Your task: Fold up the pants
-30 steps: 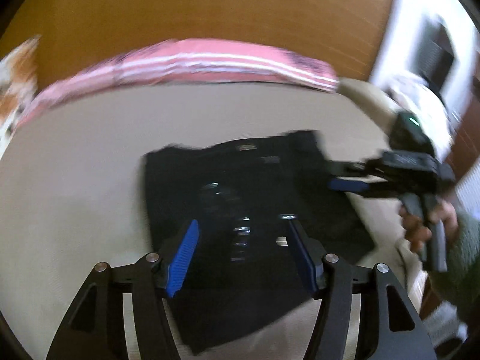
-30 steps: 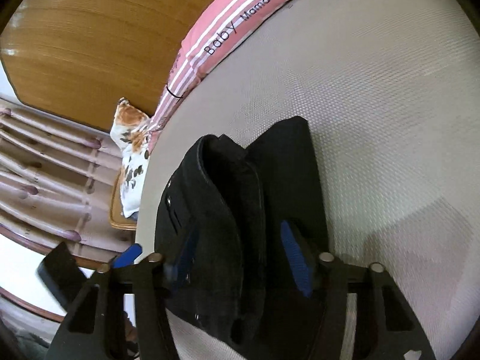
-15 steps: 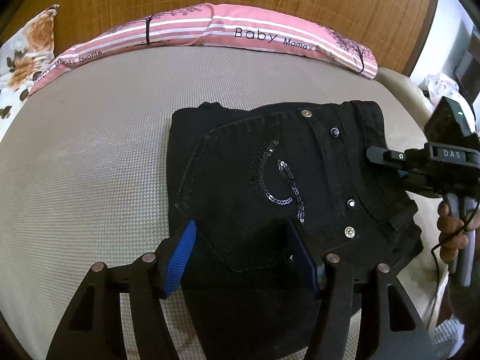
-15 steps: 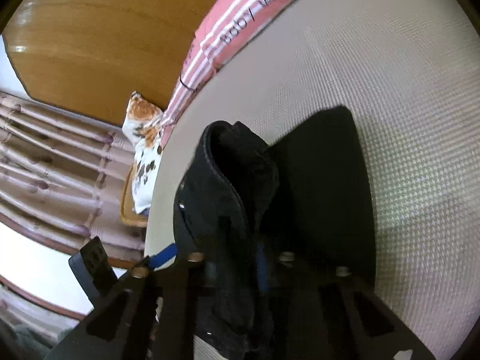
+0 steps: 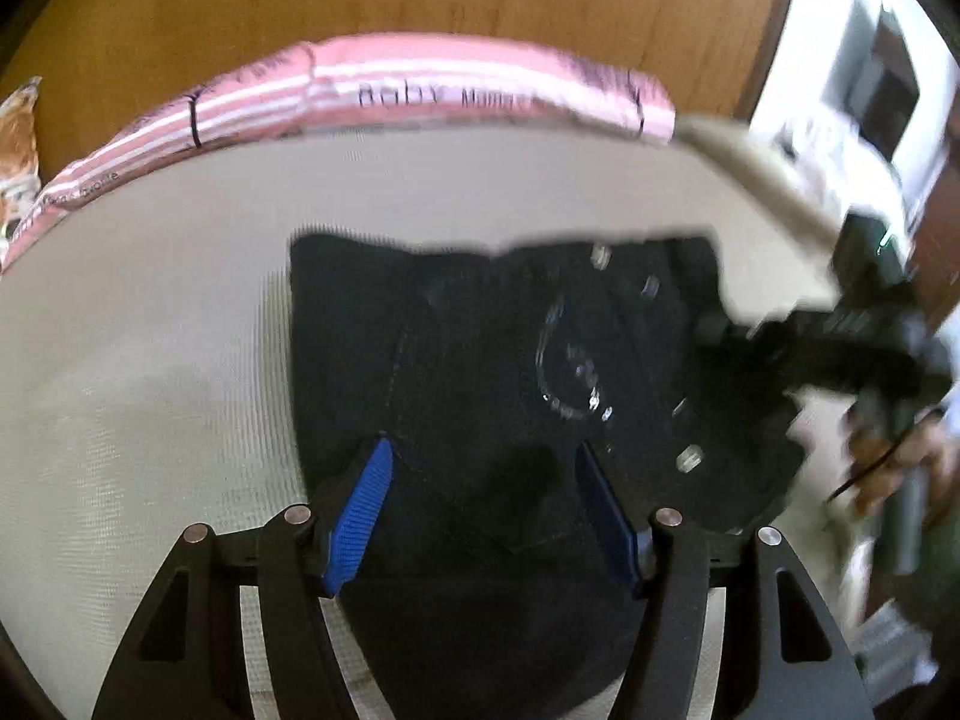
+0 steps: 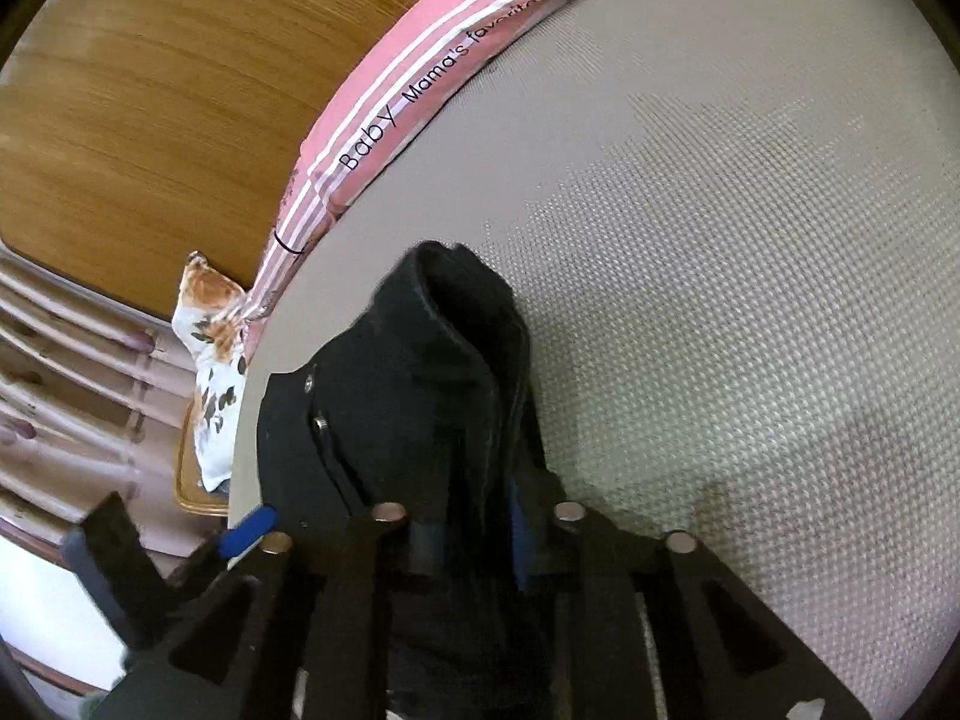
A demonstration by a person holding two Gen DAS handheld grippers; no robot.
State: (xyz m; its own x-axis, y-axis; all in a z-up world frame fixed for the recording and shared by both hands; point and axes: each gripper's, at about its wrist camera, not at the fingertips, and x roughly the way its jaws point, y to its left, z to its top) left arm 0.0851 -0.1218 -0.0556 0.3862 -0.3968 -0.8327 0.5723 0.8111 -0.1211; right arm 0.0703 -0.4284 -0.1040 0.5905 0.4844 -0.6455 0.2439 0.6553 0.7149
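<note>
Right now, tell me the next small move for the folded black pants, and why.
Probably ease the right gripper back off the black pants. Its jaws are opening, with a ridge of waistband fabric between them, while the pants lie folded on the beige mattress. The left gripper stands open over them, gripping nothing.

folded denim pants (image 5: 480,360) showing black, silvery sequin swirl | woven mattress cover (image 6: 750,300) showing beige | long striped bolster (image 5: 420,96) at mattress far edge showing pink, white stripes, black lettering | gripper finger pads (image 5: 360,516) showing blue
</note>
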